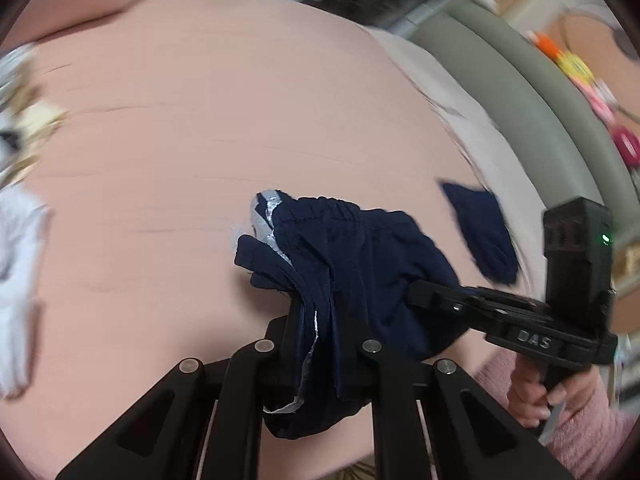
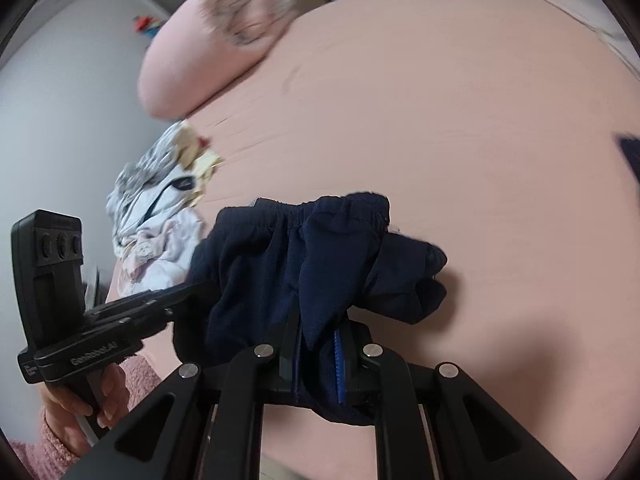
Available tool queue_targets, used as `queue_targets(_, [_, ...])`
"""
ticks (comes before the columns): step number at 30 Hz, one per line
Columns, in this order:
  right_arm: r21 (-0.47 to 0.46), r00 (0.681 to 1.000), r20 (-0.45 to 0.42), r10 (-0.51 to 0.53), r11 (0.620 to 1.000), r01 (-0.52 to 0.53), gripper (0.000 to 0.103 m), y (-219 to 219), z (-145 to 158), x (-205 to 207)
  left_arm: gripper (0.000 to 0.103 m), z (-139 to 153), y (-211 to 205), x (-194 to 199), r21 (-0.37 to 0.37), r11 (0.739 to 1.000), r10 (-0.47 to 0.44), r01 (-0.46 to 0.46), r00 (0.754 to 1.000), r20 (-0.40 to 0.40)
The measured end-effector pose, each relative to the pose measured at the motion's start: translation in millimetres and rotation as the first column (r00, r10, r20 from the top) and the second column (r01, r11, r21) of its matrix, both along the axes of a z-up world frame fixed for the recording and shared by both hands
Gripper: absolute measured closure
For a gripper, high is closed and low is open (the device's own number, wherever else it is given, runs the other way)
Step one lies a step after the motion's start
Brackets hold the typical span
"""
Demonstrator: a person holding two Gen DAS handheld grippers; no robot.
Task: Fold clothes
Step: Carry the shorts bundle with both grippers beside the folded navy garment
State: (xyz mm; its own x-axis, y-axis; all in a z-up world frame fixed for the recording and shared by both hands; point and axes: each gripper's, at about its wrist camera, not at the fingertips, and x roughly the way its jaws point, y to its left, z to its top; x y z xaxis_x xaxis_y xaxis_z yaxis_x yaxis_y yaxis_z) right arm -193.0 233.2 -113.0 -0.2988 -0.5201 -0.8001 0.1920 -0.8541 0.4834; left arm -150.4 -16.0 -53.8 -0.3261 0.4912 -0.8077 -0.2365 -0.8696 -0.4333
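Observation:
A pair of navy blue shorts (image 1: 352,256) with an elastic waistband and a silver-grey stripe hangs bunched between both grippers above the pink bed sheet (image 1: 200,120). My left gripper (image 1: 316,320) is shut on one end of the shorts. My right gripper (image 1: 416,292) comes in from the right and is shut on the other end. In the right wrist view the shorts (image 2: 304,248) hang from my right gripper (image 2: 320,332), and the left gripper (image 2: 200,284) grips them from the left.
A folded navy garment (image 1: 484,232) lies on the bed to the right, near the grey bed frame (image 1: 540,92). A heap of white and patterned clothes (image 2: 160,216) lies at the bed's left edge. A pink pillow (image 2: 208,44) sits at the head.

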Motion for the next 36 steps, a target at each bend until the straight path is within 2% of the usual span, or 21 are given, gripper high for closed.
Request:
queue_targets(5, [0.008,0.994,0.032,-0.105,0.994,0.105,0.092,96.9,10.4,13.1,0.094,-9.6,108.8,-22.5,0.061,0.986,-0.16,0.157,0.986,0.041])
queue_targets(10, [0.035,0.974,-0.023,-0.224,0.974,0.225,0.092,195.5,46.7,3.2,0.093,17.7,209.5,-46.7,0.081,0.958,-0.274,0.274,0.962,-0.021])
queue_targets(13, [0.043,0.96,-0.088,-0.264,0.962,0.269,0.092,243.4,78.9,-13.8,0.093,38.4,260.9,-69.6,0.105,0.946,-0.301,0.307,0.951,-0.074])
queue_targets(16, [0.034,0.947,-0.152,-0.282,0.956,0.291,0.091,297.1,106.4,-28.3,0.093,47.0,293.4,-87.2,0.127,0.947,-0.285,0.296,0.953,-0.101])
queue_targets(17, [0.041,0.944,-0.164,-0.286,0.954,0.296,0.09,312.5,110.1,-33.8,0.093,40.7,304.5,-94.2,0.135,0.949,-0.275,0.286,0.957,-0.096])
queue_targets(19, [0.073,0.943,-0.158,-0.292,0.949,0.306,0.09,341.5,99.3,-46.4,0.093,21.3,330.4,-110.6,0.146,0.954,-0.256,0.263,0.964,-0.068])
queue_targets(22, [0.122,0.945,-0.071,-0.318,0.938,0.325,0.089,383.0,45.6,-63.6,0.093,-29.8,369.1,-130.2,0.114,0.962,-0.25,0.248,0.968,0.004])
queue_targets(24, [0.152,0.937,0.02,-0.349,0.927,0.342,0.088,402.7,-3.7,-68.7,0.092,-75.6,392.7,-139.3,0.031,0.963,-0.269,0.268,0.959,0.084])
queue_targets(26, [0.162,0.926,0.121,-0.357,0.928,0.337,0.083,413.1,-44.5,-71.5,0.088,-85.0,393.8,-139.7,0.004,0.957,-0.289,0.29,0.952,0.095])
queue_targets(27, [0.145,0.922,0.138,-0.362,0.928,0.342,0.083,416.7,-53.1,-70.8,0.088,-86.2,392.2,-139.1,-0.005,0.953,-0.3,0.301,0.949,0.094])
queue_targets(28, [0.112,0.921,0.131,-0.368,0.928,0.355,0.082,419.5,-52.9,-68.6,0.085,-87.3,390.6,-138.4,-0.013,0.95,-0.31,0.312,0.946,0.092])
queue_targets(30, [0.072,0.931,0.071,-0.358,0.933,0.354,0.078,420.2,-34.2,-62.8,0.076,-67.3,380.5,-133.1,-0.071,0.948,-0.311,0.312,0.95,0.02])
queue_targets(32, [0.095,0.934,-0.021,-0.357,0.929,0.357,0.077,417.7,-6.7,-56.4,0.076,-45.6,373.2,-126.8,-0.132,0.941,-0.322,0.311,0.944,-0.073])
queue_targets(33, [0.119,0.928,-0.084,-0.362,0.921,0.37,0.076,415.5,10.2,-52.9,0.076,-37.2,373.4,-123.5,-0.16,0.934,-0.339,0.318,0.932,-0.125])
queue_targets(35, [0.148,0.909,-0.181,-0.374,0.904,0.402,0.075,409.0,31.3,-51.1,0.076,-29.2,394.4,-121.9,-0.187,0.904,-0.417,0.383,0.886,-0.201])
queue_targets(36, [0.153,0.915,-0.183,-0.36,0.909,0.389,0.075,402.6,29.8,-57.6,0.076,-34.8,412.0,-129.6,-0.181,0.894,-0.442,0.41,0.873,-0.208])
